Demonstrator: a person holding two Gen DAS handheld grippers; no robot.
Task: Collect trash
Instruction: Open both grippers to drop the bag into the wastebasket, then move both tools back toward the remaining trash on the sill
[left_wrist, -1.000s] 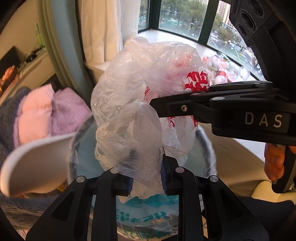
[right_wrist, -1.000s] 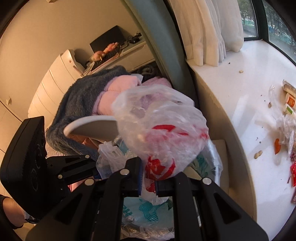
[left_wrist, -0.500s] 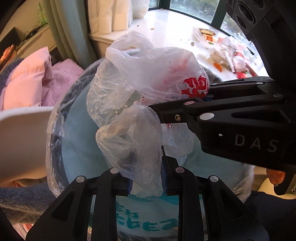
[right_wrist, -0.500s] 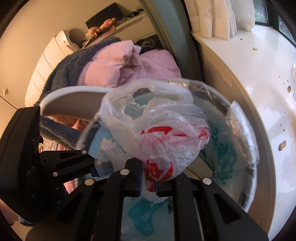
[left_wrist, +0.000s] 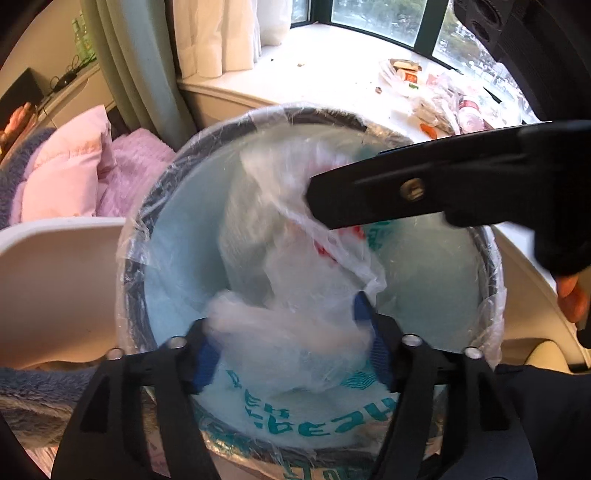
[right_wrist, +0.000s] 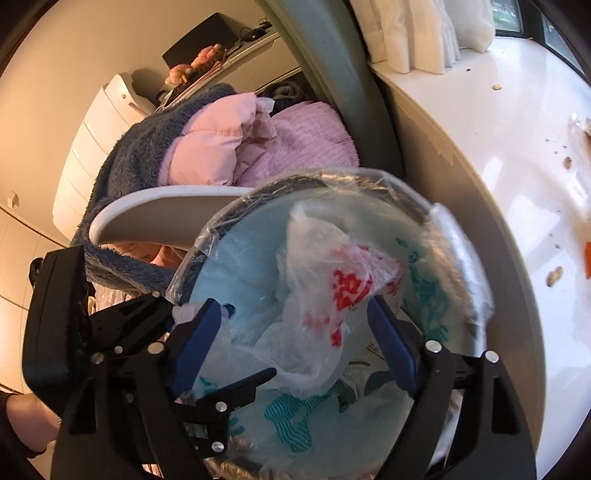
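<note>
Left wrist view: your left gripper (left_wrist: 291, 343) has just spread its jaws, and the crumpled plastic bag (left_wrist: 295, 258) hangs loose between them over the lined trash bin (left_wrist: 491, 266). It is feather-light, limp and slick, so any new hold belongs on a bunched fold.

Right wrist view: your right gripper (right_wrist: 295, 343) has likewise just released, the red-printed plastic bag (right_wrist: 332, 295) unpinched above the bin's blue liner (right_wrist: 236, 273). More litter waits on the window sill (right_wrist: 498, 155).
</note>
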